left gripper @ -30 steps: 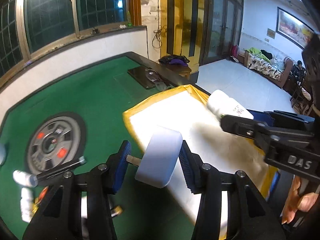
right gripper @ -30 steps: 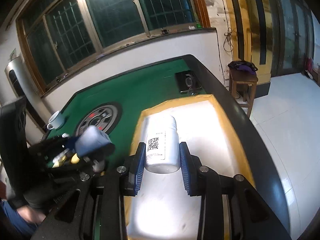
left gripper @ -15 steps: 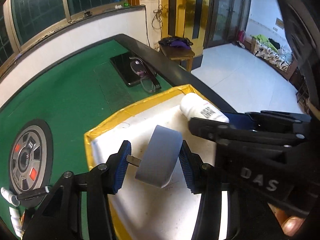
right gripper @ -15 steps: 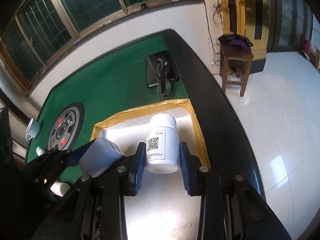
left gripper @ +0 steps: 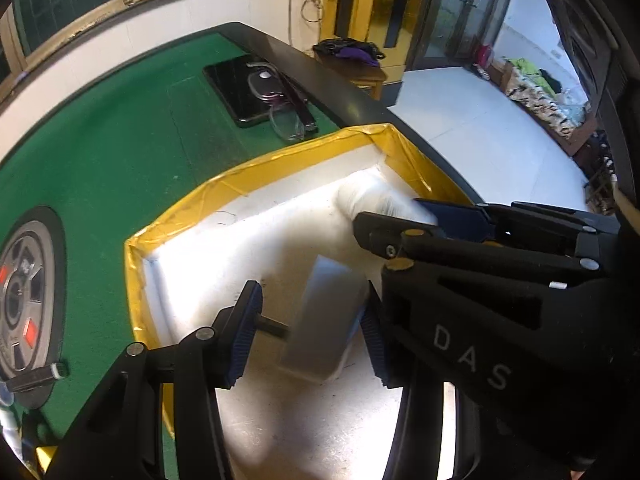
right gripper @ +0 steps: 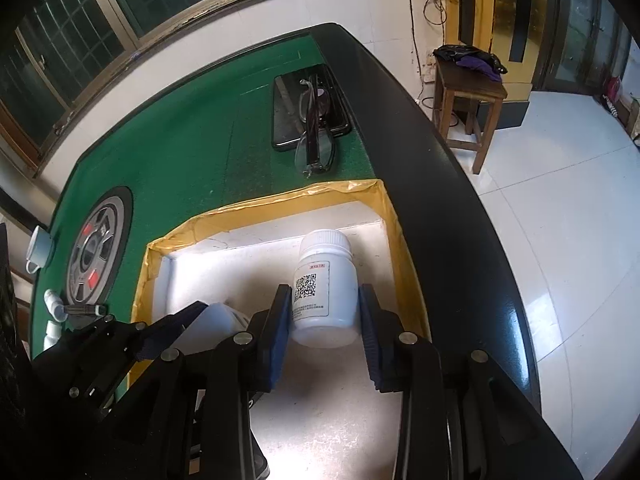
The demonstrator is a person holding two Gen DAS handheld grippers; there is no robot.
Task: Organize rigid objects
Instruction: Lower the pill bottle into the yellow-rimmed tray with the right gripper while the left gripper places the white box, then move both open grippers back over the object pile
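Note:
A white box with a yellow taped rim [left gripper: 280, 160] [right gripper: 256, 208] sits on the green table. My left gripper [left gripper: 308, 332] holds a pale grey-white block [left gripper: 324, 320] inside the box; a thin peg runs from the block to the left pad. My right gripper [right gripper: 324, 320] is shut on a white pill bottle [right gripper: 326, 284] with a QR label, low in the box near its far right corner. The bottle shows blurred in the left wrist view [left gripper: 376, 200]. The two grippers sit side by side.
A black phone [right gripper: 308, 108] with glasses [right gripper: 316, 144] on it lies beyond the box. A wheel-shaped print [right gripper: 96, 248], a black pen [right gripper: 84, 310], small white bottles [right gripper: 54, 304] and a cup [right gripper: 40, 246] are on the left. The table's black edge [right gripper: 432, 168] runs on the right.
Both grippers moved forward and down into the box with their objects. The left jaws have widened a little around the block. The right gripper's hold on the bottle is unchanged.

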